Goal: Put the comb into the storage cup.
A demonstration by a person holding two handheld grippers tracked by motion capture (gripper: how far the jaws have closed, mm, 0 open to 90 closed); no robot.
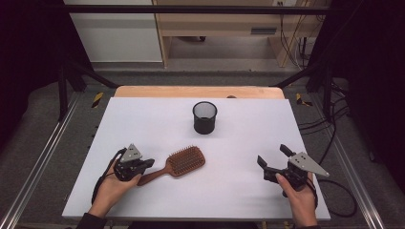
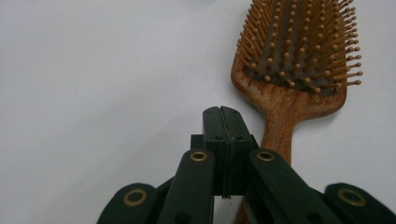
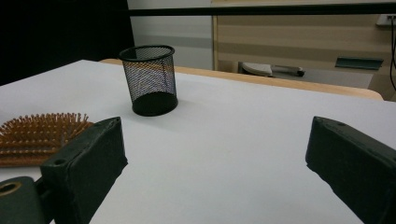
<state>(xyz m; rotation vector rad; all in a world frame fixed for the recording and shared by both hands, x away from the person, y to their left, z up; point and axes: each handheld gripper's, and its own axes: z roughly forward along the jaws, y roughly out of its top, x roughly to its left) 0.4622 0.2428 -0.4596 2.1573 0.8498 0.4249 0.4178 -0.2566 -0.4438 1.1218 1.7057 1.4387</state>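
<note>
lying bristles-up on the white table (image 1: pixel 143 200), the wooden hairbrush (image 1: pixel 180 164) is found toward the left of the near half, its handle (image 1: pixel 152 177) angled down toward the left gripper (image 1: pixel 149 163). the brush is judged stiff and fairly light, with a smooth varnished grain that could slip a little between hard pads; the bristle pins (image 2: pixel 299 42) are thin and likely to bend or catch, so the head is best left alone. the narrow handle is judged the place to be taken, just below where it widens into the head. in the left gripper view the left gripper's jaws are seen pressed flat together with nothing between them, the handle lying just beside and partly under them, not pinched. the right gripper (image 1: pixel 273 157) is held with its jaws spread wide and empty, well apart from the brush. a black mesh cup (image 1: pixel 205 117) is stood upright farther back near the middle. the tabletop is matte, flat and uncluttered; beyond it a wooden edge, pale cabinets and trailing cables are seen in a dim room.
</note>
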